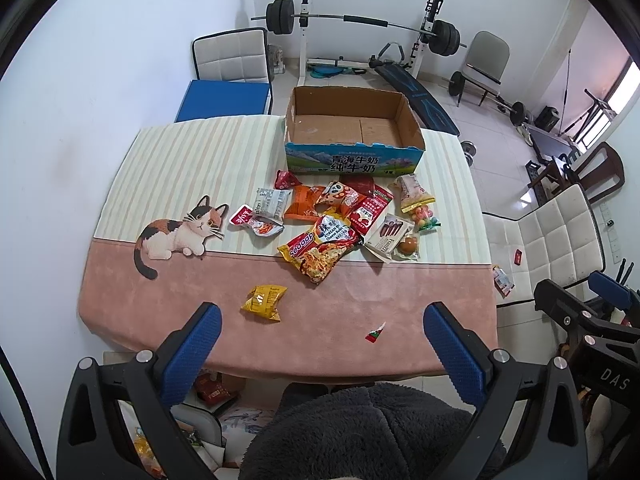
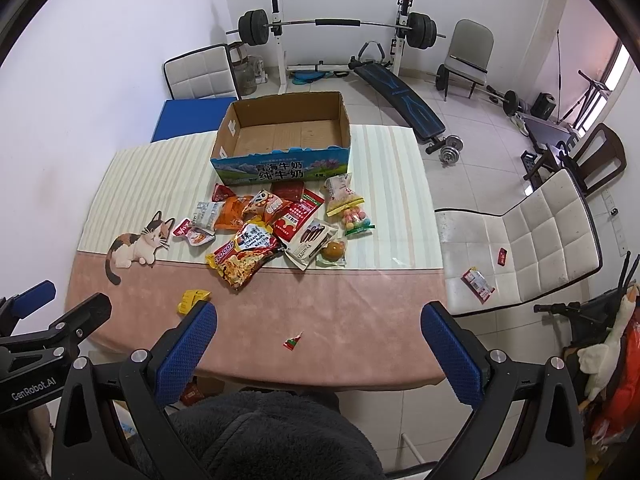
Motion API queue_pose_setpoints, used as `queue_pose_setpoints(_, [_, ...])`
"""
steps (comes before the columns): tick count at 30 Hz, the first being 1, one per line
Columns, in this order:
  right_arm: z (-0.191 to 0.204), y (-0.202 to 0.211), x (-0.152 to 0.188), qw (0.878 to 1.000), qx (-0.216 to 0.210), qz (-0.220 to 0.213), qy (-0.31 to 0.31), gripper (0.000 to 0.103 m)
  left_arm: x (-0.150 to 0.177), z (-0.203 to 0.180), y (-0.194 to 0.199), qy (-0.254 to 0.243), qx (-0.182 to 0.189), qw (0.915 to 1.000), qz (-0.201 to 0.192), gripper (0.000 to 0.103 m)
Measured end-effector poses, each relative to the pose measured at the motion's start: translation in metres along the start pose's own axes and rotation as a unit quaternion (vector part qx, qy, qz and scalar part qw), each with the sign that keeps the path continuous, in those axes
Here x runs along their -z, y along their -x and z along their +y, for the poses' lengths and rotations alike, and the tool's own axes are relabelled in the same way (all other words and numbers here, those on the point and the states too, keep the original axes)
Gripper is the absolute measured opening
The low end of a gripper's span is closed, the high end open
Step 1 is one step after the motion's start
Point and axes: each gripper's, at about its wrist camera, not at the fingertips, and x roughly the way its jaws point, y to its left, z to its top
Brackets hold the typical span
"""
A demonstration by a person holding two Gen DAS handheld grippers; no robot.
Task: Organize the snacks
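An empty cardboard box (image 1: 352, 120) (image 2: 286, 128) with a blue printed front stands at the table's far side. A pile of snack packets (image 1: 336, 216) (image 2: 276, 224) lies just in front of it, topped by a red-yellow noodle pack (image 1: 320, 250) (image 2: 244, 256). A yellow packet (image 1: 264, 303) (image 2: 191, 299) and a small red wrapper (image 1: 375, 333) (image 2: 293, 342) lie apart on the pink cloth nearer me. My left gripper (image 1: 322, 320) and right gripper (image 2: 318, 320) are both open and empty, held above the near table edge.
The table has a striped and pink cloth (image 1: 180, 272) with a cat print. White chairs stand at right (image 2: 520, 240), holding a packet (image 2: 478, 280), and behind the table (image 1: 232, 56). A blue box (image 1: 224, 100) sits at back left. Gym equipment (image 2: 340, 28) fills the room behind.
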Motion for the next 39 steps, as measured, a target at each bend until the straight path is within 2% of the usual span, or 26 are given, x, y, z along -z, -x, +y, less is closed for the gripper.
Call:
queue_pose_setpoints(31, [0.006, 0.003, 0.002, 1.0, -0.007, 0.003, 0.0, 0.103, 0.004, 0.002, 0.005, 0.001, 0.001, 1.0, 0.001, 0.103])
queue_pose_setpoints(37, [0.002, -0.008, 0.001, 1.0, -0.018, 0.007, -0.011, 0.103, 0.003, 0.01, -0.008, 0.002, 0.01, 0.9999, 0.004, 0.103])
queue_pose_setpoints(39, [-0.001, -0.025, -0.002, 0.999, -0.03, 0.015, -0.019, 0.103, -0.005, 0.013, -0.022, -0.002, -0.003, 1.0, -0.001, 0.103])
